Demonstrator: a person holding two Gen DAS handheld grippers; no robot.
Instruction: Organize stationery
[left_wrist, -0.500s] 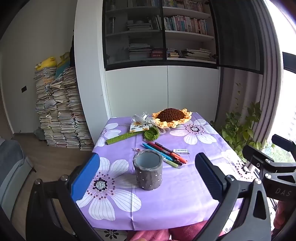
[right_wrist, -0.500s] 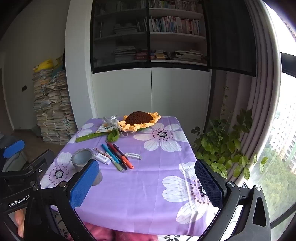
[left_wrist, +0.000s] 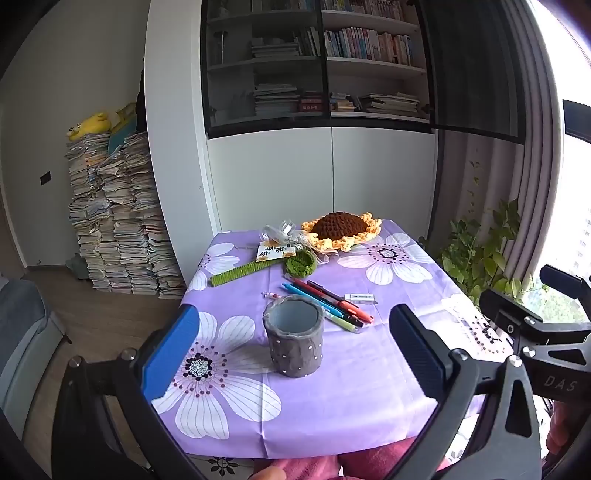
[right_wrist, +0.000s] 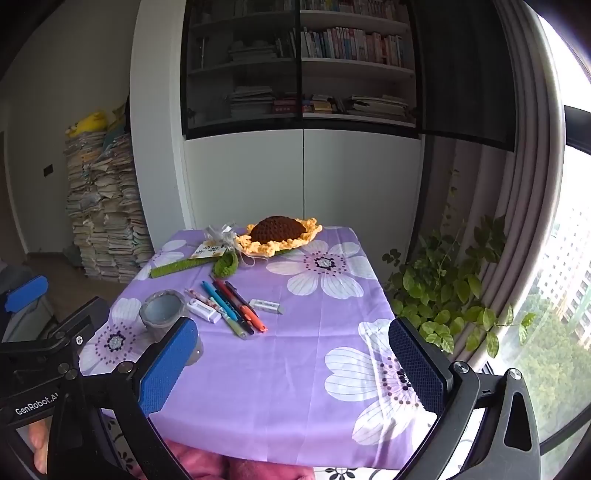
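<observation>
A grey dotted pen cup (left_wrist: 294, 341) stands upright and empty on the purple flowered tablecloth (left_wrist: 351, 387); it also shows in the right wrist view (right_wrist: 162, 312). Behind it lie several pens (left_wrist: 328, 302) in a loose row, a white eraser (left_wrist: 360, 297) and a white correction tape (right_wrist: 202, 309). The pens show in the right wrist view too (right_wrist: 231, 304). My left gripper (left_wrist: 295, 354) is open, held just in front of the cup. My right gripper (right_wrist: 295, 369) is open and empty over the table's front right.
A crocheted sunflower (left_wrist: 341, 229), a green knitted stem (left_wrist: 240, 273), a green knitted leaf (left_wrist: 300, 264) and a card with ribbon (left_wrist: 275, 251) lie at the back. A leafy plant (right_wrist: 443, 291) stands right of the table. Paper stacks (left_wrist: 118, 221) stand left.
Both grippers have edged slightly closer to the table. Nothing on the table has moved.
</observation>
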